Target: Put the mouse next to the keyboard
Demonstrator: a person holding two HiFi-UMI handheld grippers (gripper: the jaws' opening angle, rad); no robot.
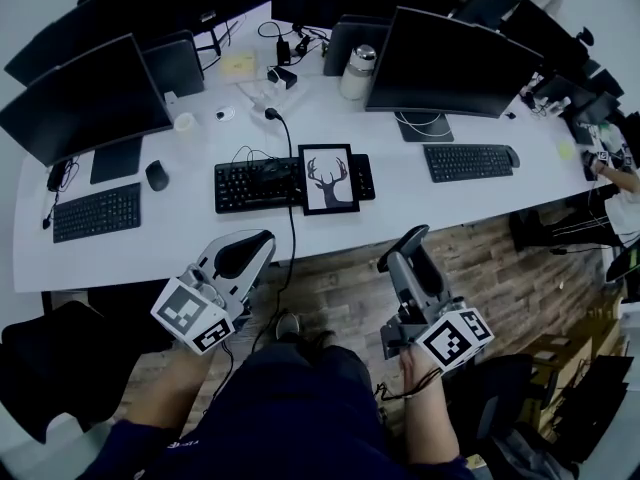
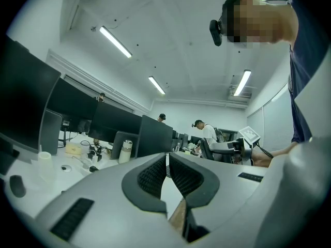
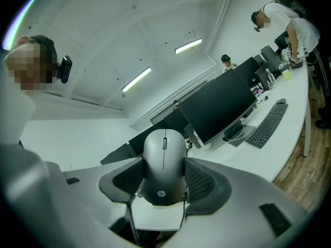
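White office desk | nearest us, short of the middle keyboard: right gripper clamps the mouse; left gripper closed, empty | step: carrying | next: we reach bare desk beside that keyboard, lower, release.

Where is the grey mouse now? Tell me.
In the right gripper view, the mouse is clamped between the right gripper's jaws, held short of the white desk.
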